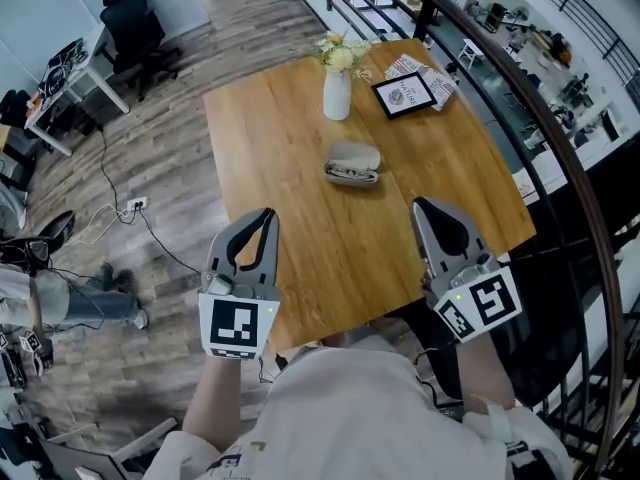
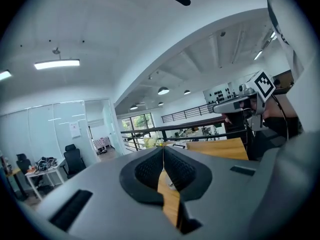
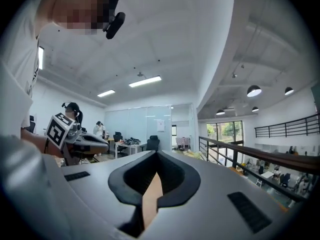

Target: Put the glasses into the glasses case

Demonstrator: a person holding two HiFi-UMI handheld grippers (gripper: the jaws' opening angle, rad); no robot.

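Observation:
An open grey glasses case (image 1: 352, 163) lies in the middle of the wooden table (image 1: 300, 238), with the glasses lying inside it. My left gripper (image 1: 268, 212) hangs over the table's near left edge, its jaws closed tip to tip with nothing between them. My right gripper (image 1: 418, 204) hovers over the near right part of the table, also shut and empty. Both are well short of the case and apart from it. In the left gripper view the tips of my left gripper (image 2: 162, 148) meet in front of the table top. The tips of my right gripper (image 3: 156, 154) meet likewise.
A white vase with flowers (image 1: 337, 86) stands at the table's far side, next to a framed card (image 1: 404, 94) and papers. A dark curved railing (image 1: 545, 118) runs along the right. Office chairs (image 1: 135, 28), desks and floor cables (image 1: 130, 208) lie to the left.

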